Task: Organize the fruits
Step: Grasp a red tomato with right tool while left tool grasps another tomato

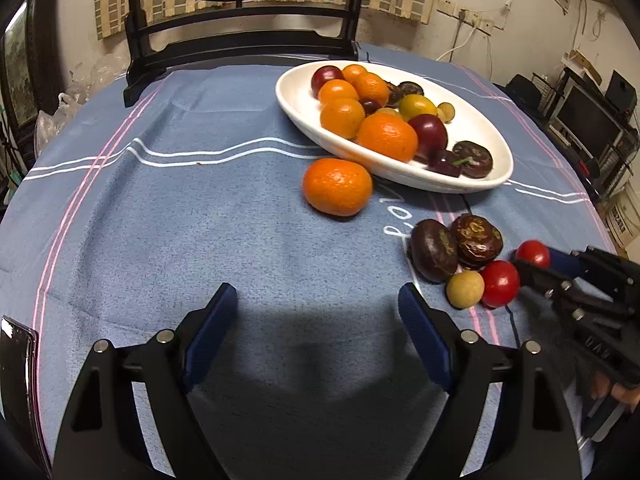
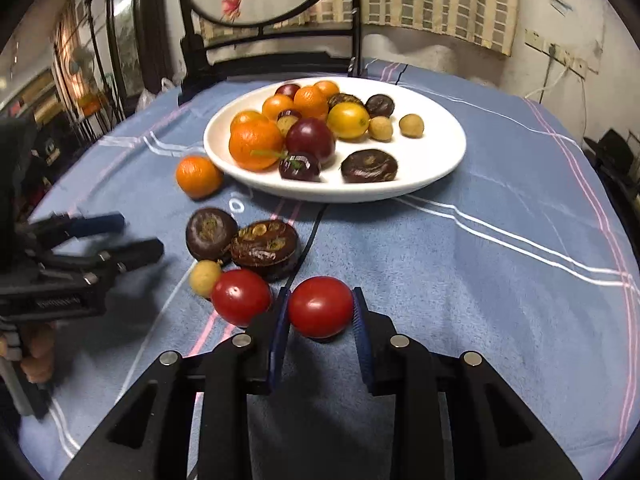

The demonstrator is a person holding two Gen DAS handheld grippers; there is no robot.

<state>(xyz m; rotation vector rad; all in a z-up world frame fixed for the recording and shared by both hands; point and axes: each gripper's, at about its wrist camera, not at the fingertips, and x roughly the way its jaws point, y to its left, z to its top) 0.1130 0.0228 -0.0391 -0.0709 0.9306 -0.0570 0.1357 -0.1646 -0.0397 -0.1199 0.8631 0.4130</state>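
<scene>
A white oval plate (image 1: 296,100) (image 2: 440,168) holds oranges, plums, dark passion fruits and small longans. On the blue cloth lie a loose orange (image 1: 337,192) (image 2: 199,176), two dark passion fruits (image 1: 434,250) (image 2: 264,246), a longan (image 1: 465,289) (image 2: 205,277) and two red tomatoes. My right gripper (image 2: 320,311) is shut on one tomato (image 2: 321,306) (image 1: 532,253) at the cloth. The other tomato (image 2: 241,297) (image 1: 499,283) lies just left of it. My left gripper (image 1: 316,312) is open and empty over bare cloth, left of the loose fruits.
A dark wooden stand (image 1: 240,40) with a round painted screen stands at the table's far edge. A thin black cable (image 2: 310,236) runs across the cloth from the plate toward me. Shelves and clutter (image 1: 592,120) lie beyond the right table edge.
</scene>
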